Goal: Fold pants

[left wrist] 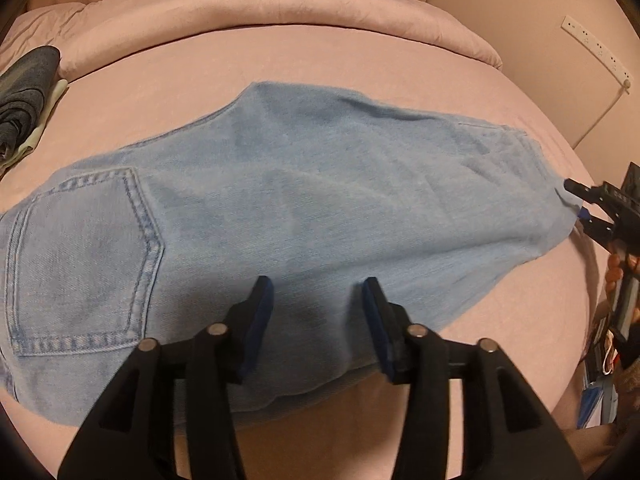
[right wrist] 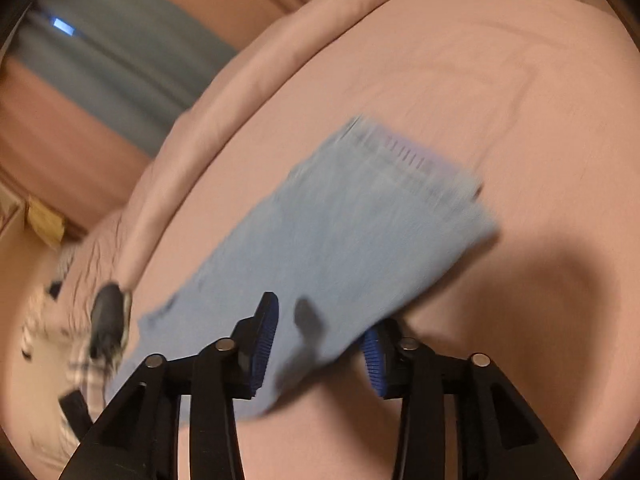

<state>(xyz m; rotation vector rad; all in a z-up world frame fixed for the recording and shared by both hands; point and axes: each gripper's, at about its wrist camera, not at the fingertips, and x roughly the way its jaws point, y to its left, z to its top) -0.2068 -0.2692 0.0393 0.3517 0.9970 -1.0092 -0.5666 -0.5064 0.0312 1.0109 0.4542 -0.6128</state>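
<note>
Light blue jeans [left wrist: 280,184] lie on the pink bed [left wrist: 160,80]; the left gripper [left wrist: 318,300] hovers spread above them, the right gripper [right wrist: 320,336] gapes around their edge.

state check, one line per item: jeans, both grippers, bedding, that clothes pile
light blue jeans: lying flat on the bed, folded leg on leg, back pocket up
left gripper: open, over the jeans' near edge, holding nothing
right gripper: open, jeans' end between its fingers, not clamped
pink comforter: rolled back at the far side
dark folded clothes: stacked at the bed's left edge
</note>
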